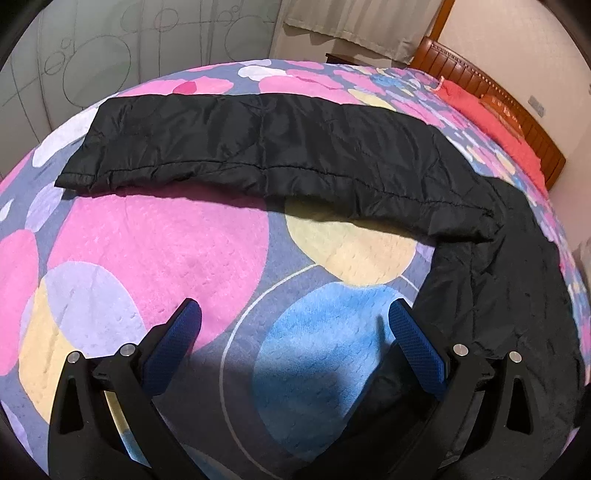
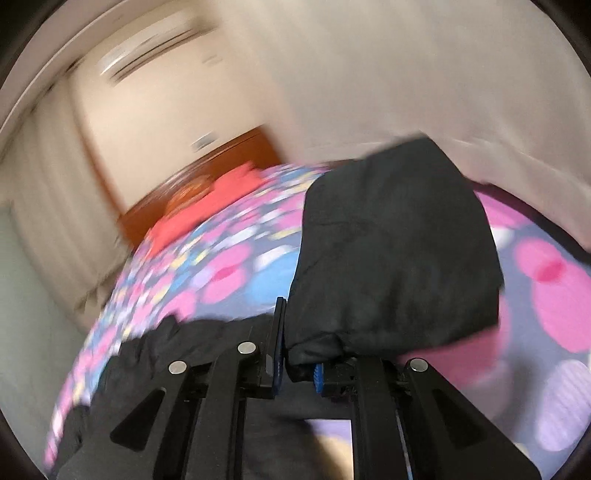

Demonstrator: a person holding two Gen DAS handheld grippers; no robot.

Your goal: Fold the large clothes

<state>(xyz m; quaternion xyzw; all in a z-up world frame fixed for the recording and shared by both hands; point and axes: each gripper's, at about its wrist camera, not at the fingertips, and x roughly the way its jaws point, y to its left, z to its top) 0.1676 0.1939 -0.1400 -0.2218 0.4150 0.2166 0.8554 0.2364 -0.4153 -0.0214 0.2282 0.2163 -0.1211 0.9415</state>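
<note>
Wooden headboard point(image 1: 517, 110), pale curtain point(image 1: 351, 26), circle-patterned wardrobe doors point(image 1: 110, 48).

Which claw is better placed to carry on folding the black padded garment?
Probably right: the right claw is shut on the black padded garment, lifting a part. The left claw hangs open above the circle-patterned blanket.

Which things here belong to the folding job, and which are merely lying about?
Belonging to the job:
black padded garment
left gripper, jaws open over the bedspread
right gripper, jaws shut on the garment

Lying about:
patterned bedspread
red blanket
wooden headboard
curtain
</note>
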